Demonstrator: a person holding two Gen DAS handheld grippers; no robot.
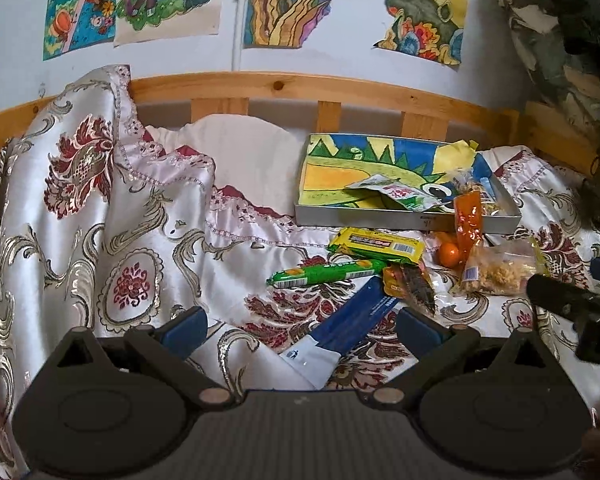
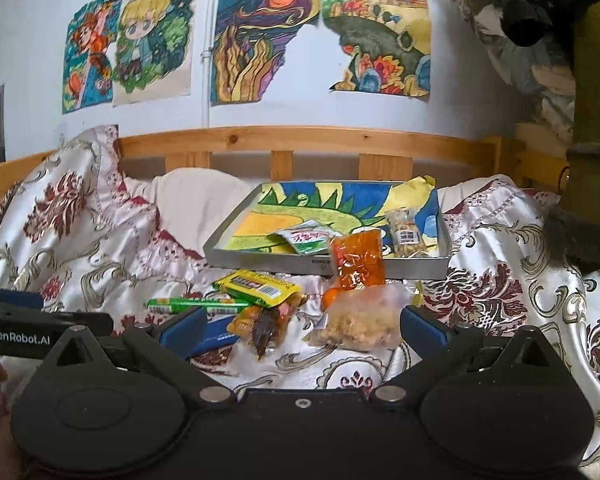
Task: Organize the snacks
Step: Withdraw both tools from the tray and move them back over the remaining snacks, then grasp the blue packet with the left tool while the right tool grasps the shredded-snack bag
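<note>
A shallow box (image 1: 404,220) (image 2: 324,266) lined with a bright drawing sits on the bed and holds a green-white packet (image 1: 404,196) (image 2: 308,240) and a small clear bag (image 2: 404,232). An orange pouch (image 1: 468,220) (image 2: 356,264) leans on its front wall. In front lie a yellow packet (image 1: 376,244) (image 2: 256,286), a green tube (image 1: 324,272) (image 2: 196,304), a blue-white packet (image 1: 340,328), a dark snack bag (image 1: 412,284) (image 2: 264,324), a clear bag of crumbly snacks (image 1: 496,268) (image 2: 360,320) and a small orange fruit (image 1: 449,254) (image 2: 330,295). My left gripper (image 1: 300,328) is open over the blue-white packet. My right gripper (image 2: 300,326) is open around the dark and clear bags.
A patterned satin bedspread (image 1: 100,220) (image 2: 520,280) is bunched high on the left. A wooden bed rail (image 1: 300,88) (image 2: 300,140) runs behind, with drawings on the wall. A dark plush toy (image 2: 540,0) and a post (image 2: 592,120) stand at the right.
</note>
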